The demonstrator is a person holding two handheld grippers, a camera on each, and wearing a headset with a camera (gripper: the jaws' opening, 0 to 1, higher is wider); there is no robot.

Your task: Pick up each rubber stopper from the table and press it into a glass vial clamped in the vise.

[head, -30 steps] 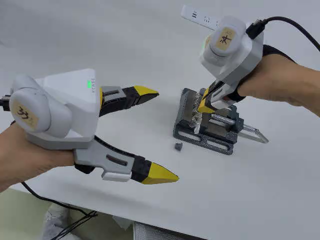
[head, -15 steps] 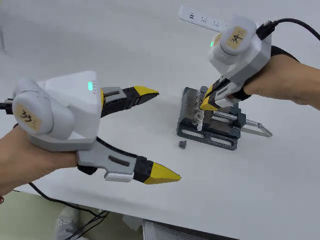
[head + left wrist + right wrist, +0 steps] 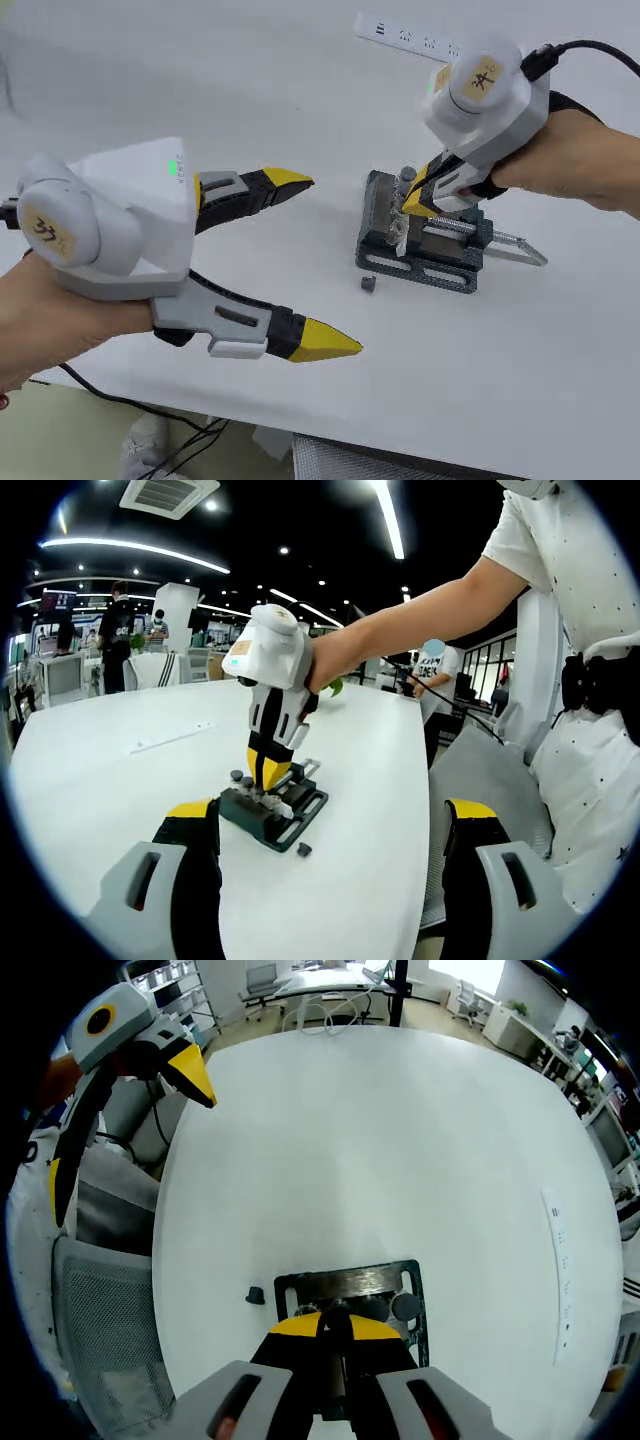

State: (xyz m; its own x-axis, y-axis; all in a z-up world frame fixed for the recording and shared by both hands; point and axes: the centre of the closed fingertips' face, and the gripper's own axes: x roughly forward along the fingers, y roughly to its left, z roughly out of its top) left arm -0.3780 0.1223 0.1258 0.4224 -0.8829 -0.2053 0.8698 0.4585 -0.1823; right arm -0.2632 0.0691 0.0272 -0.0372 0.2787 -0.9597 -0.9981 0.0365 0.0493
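While my right gripper (image 3: 412, 200) hangs directly over the vise (image 3: 420, 262), its jaws look closed, tip against tip. I cannot tell whether a stopper sits between them. My left gripper (image 3: 322, 262) hovers near the front left edge of the bench (image 3: 250, 100) with its jaws wide apart and nothing in them.

I judge the job partly done. One grey seated stopper (image 3: 407, 176) tops a vial at the far end of the vise. A clear glass vial (image 3: 397, 232) stands in the clamp below the right jaws. One loose stopper (image 3: 368, 284) lies on the bench just beside the near left corner of the vise base, not yet picked up. From here that one looks like the remaining work, along with whatever the right jaws are pressing now.

The bench is white and smooth, with a power strip (image 3: 405, 38) toward its far edge. Around it I see an open office with ceiling light strips, people at distant desks, and a mesh chair (image 3: 105, 1330) by the bench edge.
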